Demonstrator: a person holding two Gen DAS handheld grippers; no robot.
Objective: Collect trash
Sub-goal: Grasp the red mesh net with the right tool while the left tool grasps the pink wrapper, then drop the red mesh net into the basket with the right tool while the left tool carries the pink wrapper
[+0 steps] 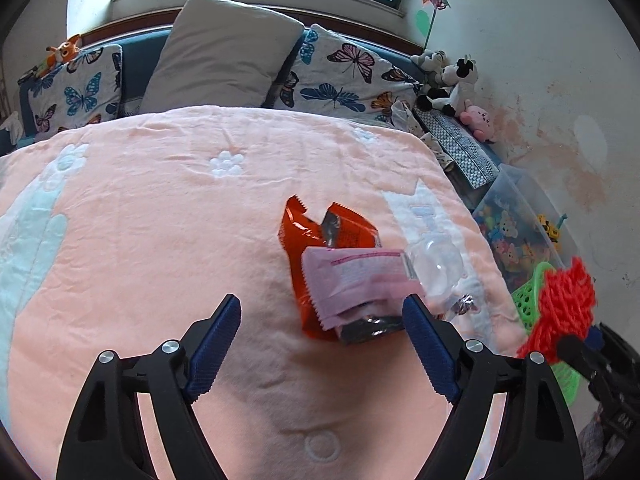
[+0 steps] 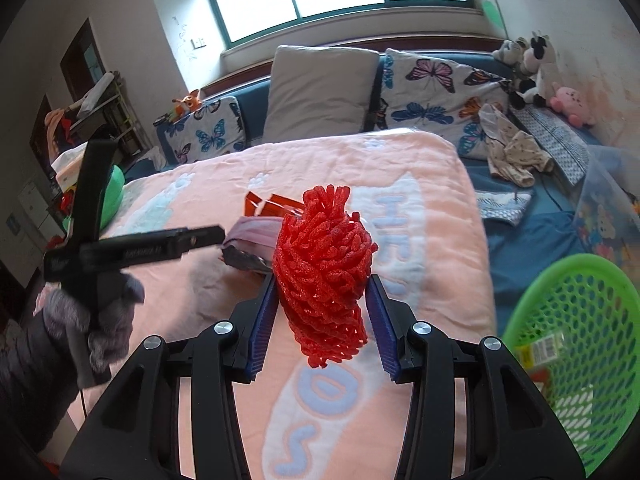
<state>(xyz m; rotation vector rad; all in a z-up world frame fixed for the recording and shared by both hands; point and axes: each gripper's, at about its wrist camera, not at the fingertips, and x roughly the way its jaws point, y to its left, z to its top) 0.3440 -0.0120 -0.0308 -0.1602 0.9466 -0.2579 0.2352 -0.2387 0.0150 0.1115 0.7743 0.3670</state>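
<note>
On the pink blanket [image 1: 160,240] lie an orange snack wrapper [image 1: 308,232], a pink wrapper [image 1: 360,280] on top of it, and a clear plastic piece [image 1: 436,264]. My left gripper [image 1: 322,316] is open just in front of the pile, with its right finger beside the pink wrapper. My right gripper [image 2: 322,300] is shut on a red foam fruit net [image 2: 324,264] and holds it above the blanket [image 2: 360,160]. The net also shows in the left wrist view [image 1: 564,308], over a green basket [image 1: 532,296]. The wrappers [image 2: 256,236] sit behind the net.
The green mesh basket [image 2: 580,320] with some trash in it sits at the bed's right side. Butterfly pillows [image 1: 344,72], a grey pillow [image 1: 220,52] and plush toys [image 1: 452,80] line the headboard. A clear toy bin [image 1: 516,224] stands by the wall. Clothes [image 2: 512,152] lie on the blue sheet.
</note>
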